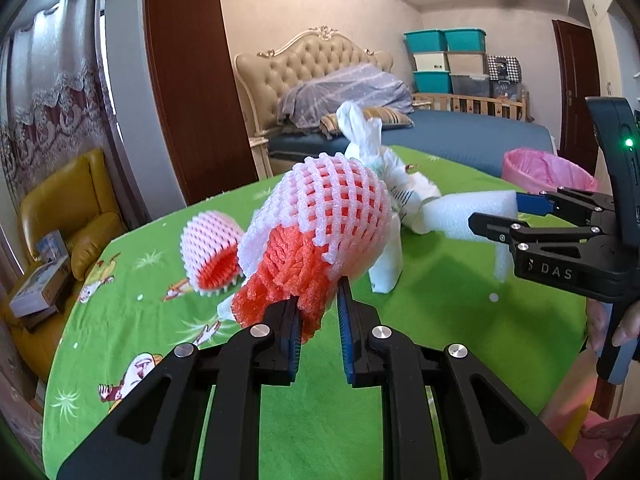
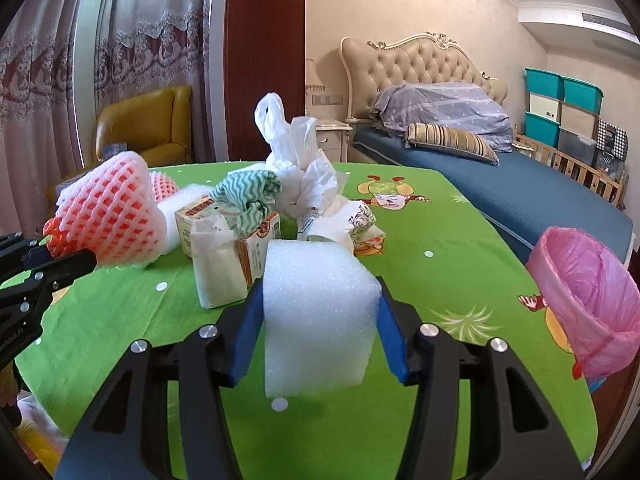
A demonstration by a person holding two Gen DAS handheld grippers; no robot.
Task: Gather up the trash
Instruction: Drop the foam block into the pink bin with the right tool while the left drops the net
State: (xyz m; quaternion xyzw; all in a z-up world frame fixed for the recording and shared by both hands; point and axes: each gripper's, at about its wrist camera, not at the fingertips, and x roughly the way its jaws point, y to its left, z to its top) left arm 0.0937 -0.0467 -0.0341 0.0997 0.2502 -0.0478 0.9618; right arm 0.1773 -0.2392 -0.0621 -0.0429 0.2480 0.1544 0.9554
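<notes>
A: Item one, the left tool (image 1: pixel 318 304). What do we log?

B: We log it clenched on the orange tail of a foam fruit net (image 1: pixel 320 220), white mesh over orange, held up off the table (image 1: pixel 440 312). In the right wrist view the same net (image 2: pixel 108 216) hangs at the left edge of the table, gripped by the left tool (image 2: pixel 60 260).

A: Item two, the right tool (image 2: pixel 320 320).

B: We note it grasping a white foam block (image 2: pixel 320 316) between its blue pads (image 2: pixel 244 332). We cannot tell whether the block touches the green cartoon-print cloth beneath. From the left wrist view the block (image 1: pixel 468 216) juts out of the right tool (image 1: pixel 516 216) over the right side of the table.

A: Loose trash on the table?

B: We count a second foam net (image 1: pixel 208 256) lying on its side towards the left edge; a knotted white plastic bag (image 2: pixel 296 152) near the far edge; a green-and-white striped cloth (image 2: pixel 248 196) draped on a small carton (image 2: pixel 252 236); a folded white paper packet (image 2: pixel 220 268) standing in front of that carton.

A: The receptacle?

B: We record a bin with a pink liner (image 2: pixel 588 300), open, at the right edge of the table, well apart from the pile.
</notes>
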